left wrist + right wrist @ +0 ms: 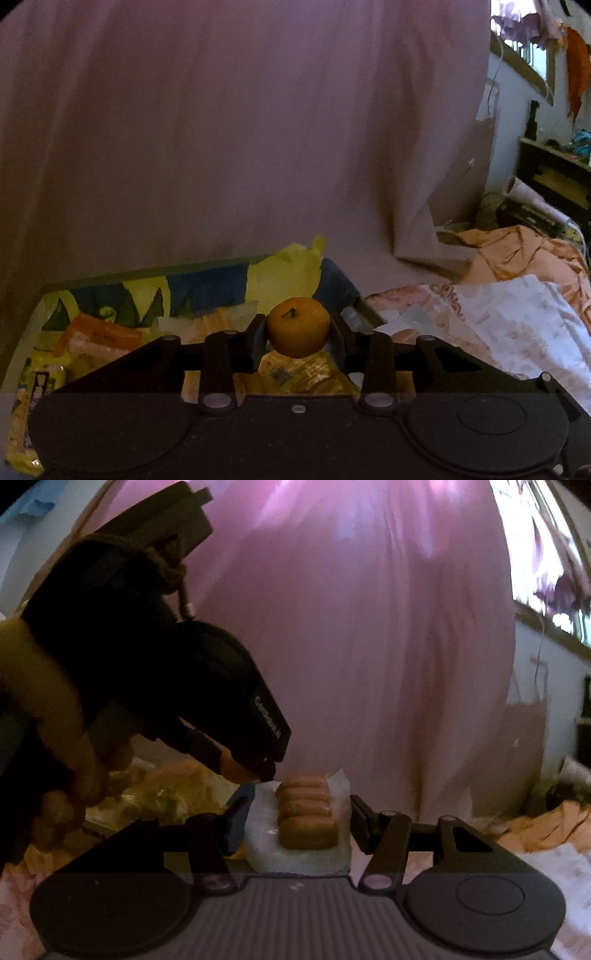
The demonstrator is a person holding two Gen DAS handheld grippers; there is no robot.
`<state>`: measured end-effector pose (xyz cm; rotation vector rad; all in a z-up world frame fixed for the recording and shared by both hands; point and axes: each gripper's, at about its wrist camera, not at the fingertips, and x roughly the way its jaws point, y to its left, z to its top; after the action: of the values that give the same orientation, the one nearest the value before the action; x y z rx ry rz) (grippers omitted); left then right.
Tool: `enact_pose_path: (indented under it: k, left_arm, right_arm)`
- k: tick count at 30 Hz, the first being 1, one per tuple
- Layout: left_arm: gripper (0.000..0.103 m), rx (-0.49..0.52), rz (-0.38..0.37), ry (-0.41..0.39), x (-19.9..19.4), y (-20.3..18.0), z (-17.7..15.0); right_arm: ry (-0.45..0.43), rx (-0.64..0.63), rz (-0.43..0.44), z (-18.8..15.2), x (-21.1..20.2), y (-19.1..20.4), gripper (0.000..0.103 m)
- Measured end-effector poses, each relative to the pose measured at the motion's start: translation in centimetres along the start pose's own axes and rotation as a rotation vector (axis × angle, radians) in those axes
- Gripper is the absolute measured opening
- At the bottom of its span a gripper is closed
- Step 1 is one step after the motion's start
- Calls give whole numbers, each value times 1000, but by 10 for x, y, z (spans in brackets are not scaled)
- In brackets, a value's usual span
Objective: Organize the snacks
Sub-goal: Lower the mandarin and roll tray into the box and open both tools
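My left gripper [298,330] is shut on a small orange mandarin [298,321], its stem facing the camera. It hangs over a grey-blue bin [147,272] filled with several colourful snack packets, a golden one [295,376] right below. In the right wrist view my right gripper [298,808] is shut on a clear-wrapped pack of sausages [306,812], whose sides meet both pads. The left gripper [258,770] is seen there too at left, pointing down with the mandarin at its tip, held by a person's hand [66,775].
A pink curtain [240,129] fills the background close behind the bin. Rumpled orange and white bedding [517,302] lies to the right. A dark cluttered shelf [554,177] stands at far right under a window.
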<state>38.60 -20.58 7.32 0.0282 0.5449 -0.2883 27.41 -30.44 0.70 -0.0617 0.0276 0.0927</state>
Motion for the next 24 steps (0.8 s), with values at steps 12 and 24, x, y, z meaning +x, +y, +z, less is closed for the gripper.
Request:
enact_pose_path:
  k: [12,24]
  left_arm:
    - [46,0,23,32,6,-5,-7]
    - [93,-18,36,-28,-25,-5,-2]
  right_arm:
    - [45,52,29,-8,9,-4,61]
    - [37,79,21,0,10,-11,87]
